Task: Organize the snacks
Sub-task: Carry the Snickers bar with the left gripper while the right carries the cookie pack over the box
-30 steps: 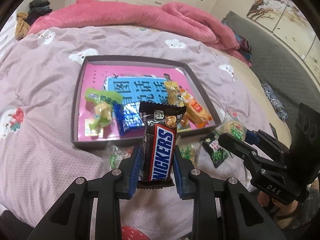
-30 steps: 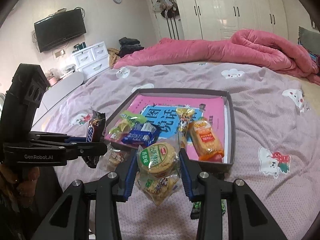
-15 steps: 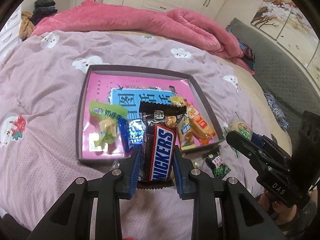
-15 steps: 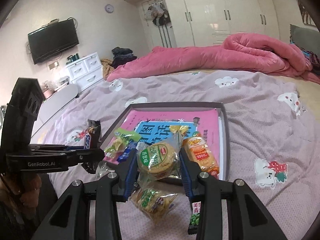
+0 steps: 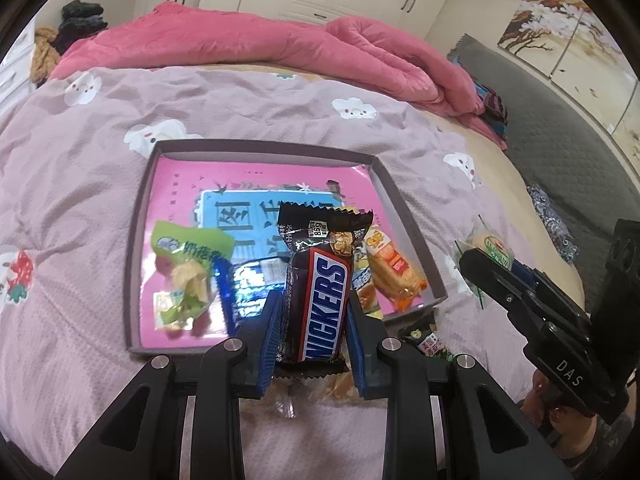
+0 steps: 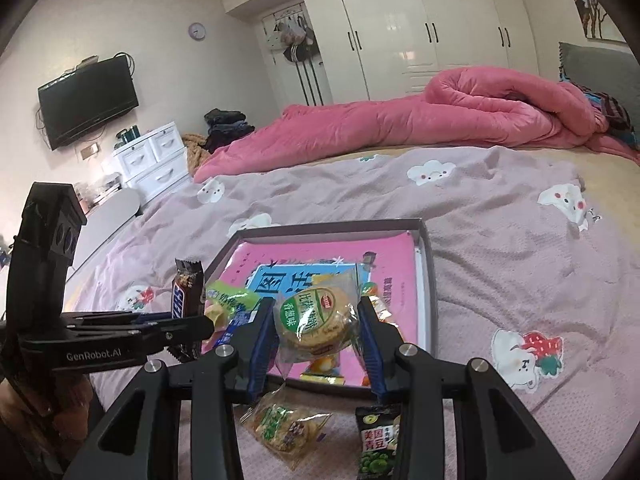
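Lilac bedspread (image 6: 500, 248) beneath. Snickers bar (image 5: 320, 296) upright, clamped in left gripper (image 5: 312, 320) above gray tray's (image 5: 136, 248) near edge; wrapped biscuit (image 6: 316, 320) pinched in right gripper (image 6: 316, 344); green-pea packet (image 6: 376, 444), apparently, lying outside.

Grey shallow cardboard tray (image 5: 138, 216): 1. Brown Snickers bar (image 5: 320, 292): 1. Round biscuit packets with green labels: 2 (image 6: 314, 318) (image 6: 282, 426). Green pea packet (image 6: 378, 446): 1. Orange cracker packet (image 5: 394, 270): 1. Blue foil packet (image 5: 250, 284): 1.

The setting is a home bedroom. Indicators: a bed with a cloud-print cover (image 6: 460, 216), a pink quilt (image 6: 420, 120), white built-in wardrobes (image 6: 420, 28), a wall-mounted television (image 6: 88, 100), a white drawer unit (image 6: 152, 160), and a wall clock (image 6: 197, 31).
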